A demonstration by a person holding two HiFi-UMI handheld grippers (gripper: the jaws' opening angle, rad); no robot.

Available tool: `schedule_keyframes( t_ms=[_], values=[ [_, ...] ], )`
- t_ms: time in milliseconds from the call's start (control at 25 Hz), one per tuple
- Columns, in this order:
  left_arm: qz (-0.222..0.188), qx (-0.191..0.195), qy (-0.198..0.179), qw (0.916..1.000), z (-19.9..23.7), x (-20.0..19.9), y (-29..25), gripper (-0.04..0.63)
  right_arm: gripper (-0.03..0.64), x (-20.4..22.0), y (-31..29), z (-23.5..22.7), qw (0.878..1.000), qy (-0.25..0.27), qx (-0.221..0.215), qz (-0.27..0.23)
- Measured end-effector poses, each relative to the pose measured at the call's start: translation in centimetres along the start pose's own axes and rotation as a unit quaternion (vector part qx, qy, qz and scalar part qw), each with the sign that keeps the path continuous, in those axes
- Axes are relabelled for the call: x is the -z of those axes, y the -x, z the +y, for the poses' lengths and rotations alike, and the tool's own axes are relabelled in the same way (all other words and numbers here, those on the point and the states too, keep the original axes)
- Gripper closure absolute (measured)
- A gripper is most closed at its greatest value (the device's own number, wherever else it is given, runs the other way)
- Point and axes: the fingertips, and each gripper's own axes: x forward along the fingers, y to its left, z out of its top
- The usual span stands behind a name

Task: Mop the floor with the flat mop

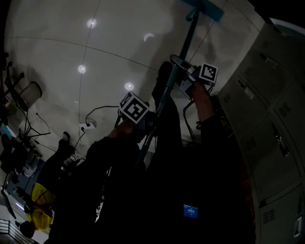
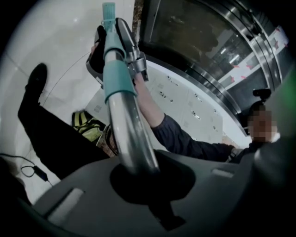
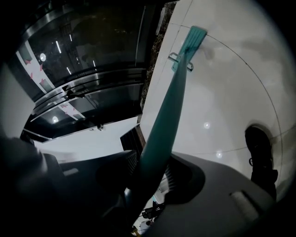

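Observation:
The flat mop's handle [image 1: 164, 95] runs from my lap up to its teal head [image 1: 202, 8], which lies on the glossy white floor [image 1: 71, 43] at the top of the head view. My left gripper [image 1: 143, 121] is shut on the lower, silver part of the pole [image 2: 132, 139]. Higher up, my right gripper [image 1: 183, 78] is shut on the teal part of the handle [image 3: 164, 120]. In the right gripper view the handle leads on to the mop head [image 3: 192, 41], flat on the tiles. The left gripper view shows the right gripper [image 2: 120, 51] clamped round the pole above the teal sleeve [image 2: 118, 78].
Grey lockers [image 1: 271, 109] line the right side, close to the mop. My dark shoe [image 3: 261, 152] stands on the floor beside the handle. Cables and a power strip [image 1: 88, 125] lie at left, with a chair [image 1: 26, 95] and clutter beyond. Glass doors [image 3: 92, 69] lie past the floor's edge.

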Motion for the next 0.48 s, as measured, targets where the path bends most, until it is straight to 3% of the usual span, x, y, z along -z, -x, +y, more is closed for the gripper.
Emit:
schedule_keyframes(
  t_ms=[240,480],
  values=[
    [0.003,0.009,-0.007,0.9999,-0.8,-5.4,-1.3,0.591,0.434,-6.0,0.2,0.9,1.0,0.014,-0.006,-0.012],
    [0.004,0.005,-0.002,1.0,-0.7,-2.2,-1.4,0.594,0.434,-3.4,0.4,2.2,0.999,0.046,-0.019,0.009]
  ],
)
